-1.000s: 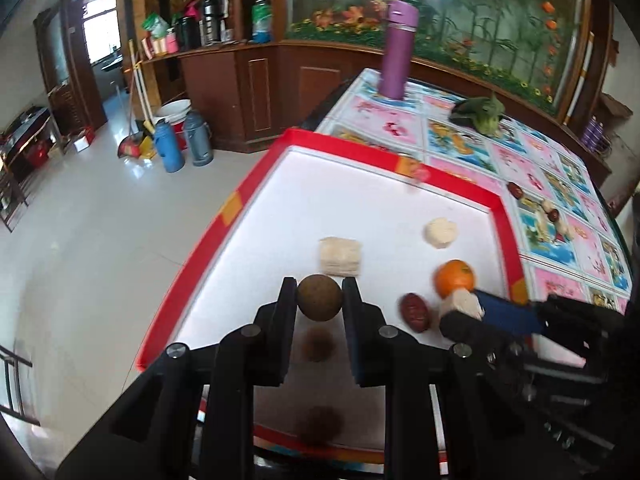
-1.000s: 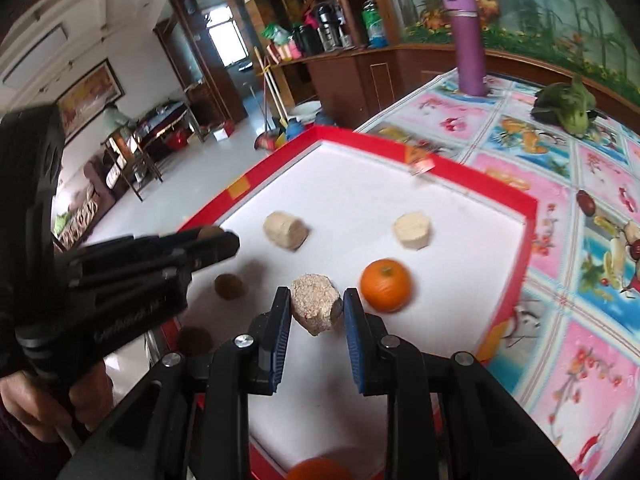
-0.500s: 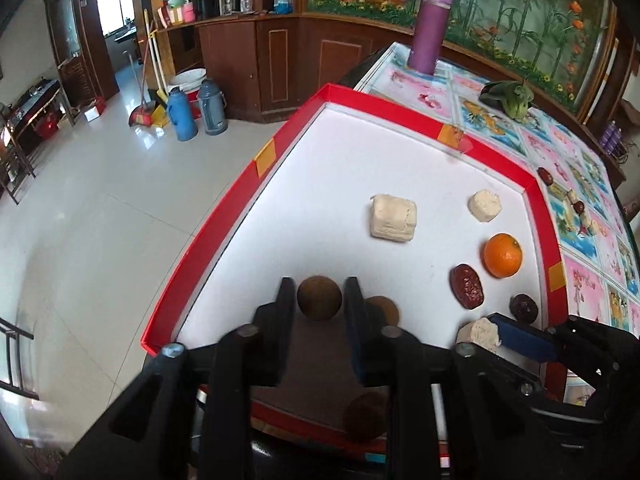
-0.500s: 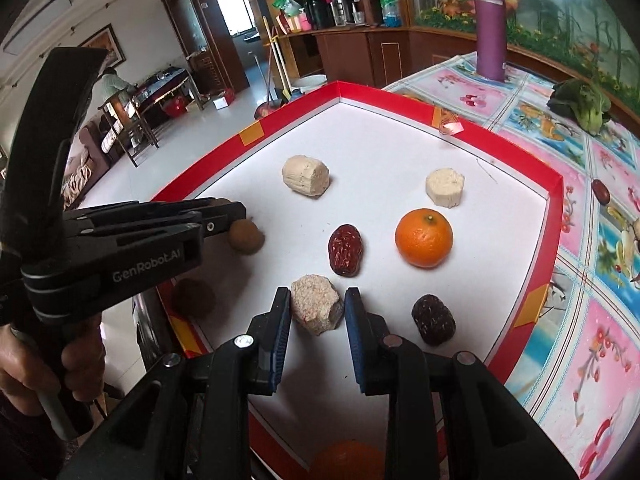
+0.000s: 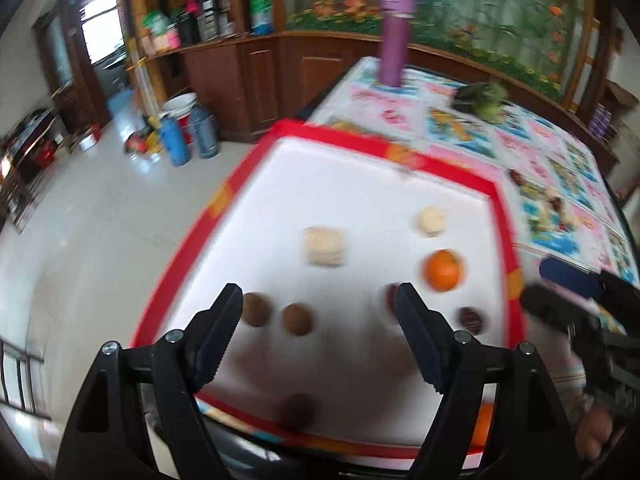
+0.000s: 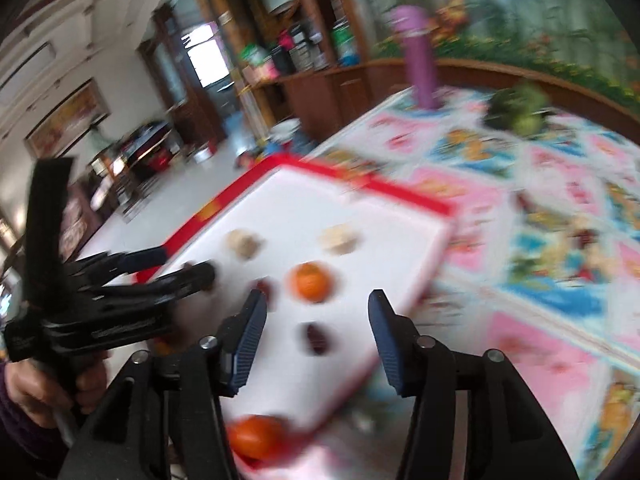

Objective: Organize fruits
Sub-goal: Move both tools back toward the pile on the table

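On the bench point(image 5: 460, 128), covered by a patterned cloth, lies a white tray point(image 5: 360, 184) with a red rim; both views are motion-blurred. Left tongs point(image 5: 318, 300): spread wide, holding nothing, above the tray's near end. Right tongs point(image 6: 314, 308): likewise spread wide and empty, over the tray's near right part; in the left wrist view they appear at the right edge, beside the tray's rim. Purple bottle point(image 5: 394, 40): upright at the bench's far end, with a green vegetable point(image 5: 482, 100) to its right. Tray contents, far to near: two pale blocks point(image 5: 325, 246) point(image 5: 430, 220); an orange point(image 5: 442, 270); two brown round fruits point(image 5: 296, 319) point(image 5: 256, 310) side by side near the left finger; a dark date point(image 5: 472, 318) near the right rim. A second date point(image 6: 264, 288) is partly hidden by a finger. Another orange fruit point(image 6: 256, 436) lies just off the tray's near edge.
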### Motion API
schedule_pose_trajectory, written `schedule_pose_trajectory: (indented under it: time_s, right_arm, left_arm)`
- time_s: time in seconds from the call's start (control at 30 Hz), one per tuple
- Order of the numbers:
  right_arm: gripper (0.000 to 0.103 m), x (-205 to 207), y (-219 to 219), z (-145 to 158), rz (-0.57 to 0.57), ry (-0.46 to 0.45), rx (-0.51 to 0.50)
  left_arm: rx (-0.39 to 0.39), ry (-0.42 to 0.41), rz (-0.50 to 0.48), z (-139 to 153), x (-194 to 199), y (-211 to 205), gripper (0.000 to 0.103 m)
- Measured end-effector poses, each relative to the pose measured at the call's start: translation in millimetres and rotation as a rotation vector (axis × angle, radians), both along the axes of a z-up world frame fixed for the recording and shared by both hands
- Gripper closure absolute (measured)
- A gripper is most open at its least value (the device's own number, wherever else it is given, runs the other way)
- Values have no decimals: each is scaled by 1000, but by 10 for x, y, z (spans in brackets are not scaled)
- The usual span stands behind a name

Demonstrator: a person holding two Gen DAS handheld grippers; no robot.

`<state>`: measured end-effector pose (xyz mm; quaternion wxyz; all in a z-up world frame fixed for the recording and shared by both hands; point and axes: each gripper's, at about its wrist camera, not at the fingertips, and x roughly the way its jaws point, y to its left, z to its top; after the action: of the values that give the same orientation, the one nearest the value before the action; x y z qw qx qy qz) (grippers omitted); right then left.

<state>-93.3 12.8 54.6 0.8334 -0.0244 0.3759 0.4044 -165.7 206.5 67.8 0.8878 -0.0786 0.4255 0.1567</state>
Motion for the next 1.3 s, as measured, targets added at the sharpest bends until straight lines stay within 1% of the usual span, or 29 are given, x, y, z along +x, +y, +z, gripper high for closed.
schedule_pose_trajectory:
  time_s: [0.07,0.13,0.17,0.27,0.3,0.37,0.43,0.47,0.53,0.6,0.63,0.73,0.97,1.0,1.07,1.1,1.2,1.3]
  right_arm:
    - [50,159,-277,3,-70,-22,-7]
    - [50,369,-585,-49,-164,-36,-33]
    - [50,456,-700,-72,-193,-45,-45]
    - [50,808,-1116,-221,-305,-22,-96]
    - [50,912,-1226,-265,-340,-14,-113]
    - [50,1123,-1435,-349,-408,-8,-146]
    - [50,1256,-1561,-387,-453,4,-175]
    - [50,1314,-1578,-399,-456,13,-190]
    - [52,1393,-1569,-403,-455,0,-201]
    - [59,1424,-1489,-423,-426,7,-221]
    - [60,1440,-1442,-438,-408,14,-229]
    - [61,1464,-1371,-457,-380,10,-231]
    - [62,1497,-1338,-485,-379,-39,-270]
    - [69,1506,-1348,-481,-378,-39,-268]
    - [79,1540,-1408,-474,-381,-31,-251]
    - [79,1555,-1452,-473,-377,-19,-230]
    - [79,1598,-1548,-467,-394,9,-217]
    - [79,1705,-1805,-408,-464,85,-145]
  left_arm:
    - [4,-12,-68,86,141,-231,23]
    - [14,-20,-129,148,267,-436,20]
    - [11,-23,-167,170,344,-556,19]
    - [0,-19,-268,198,576,-902,19]
    - [2,-5,-298,184,672,-1034,19]
    - [3,7,-326,157,779,-1190,19]
    - [-10,31,-354,118,900,-1315,19]
    - [-16,45,-355,98,946,-1353,19]
    - [-33,66,-364,62,1041,-1406,19]
    - [-30,82,-365,43,1104,-1450,19]
    - [-26,86,-368,36,1123,-1470,19]
    - [-17,95,-370,43,1183,-1505,19]
    - [-5,92,-397,68,1339,-1649,19]
    - [-3,92,-402,60,1368,-1684,19]
    - [-9,103,-417,20,1458,-1766,19]
    - [-16,104,-424,2,1504,-1799,19]
    - [-34,105,-444,-64,1656,-1925,19]
    - [-44,105,-459,-138,1817,-2078,19]
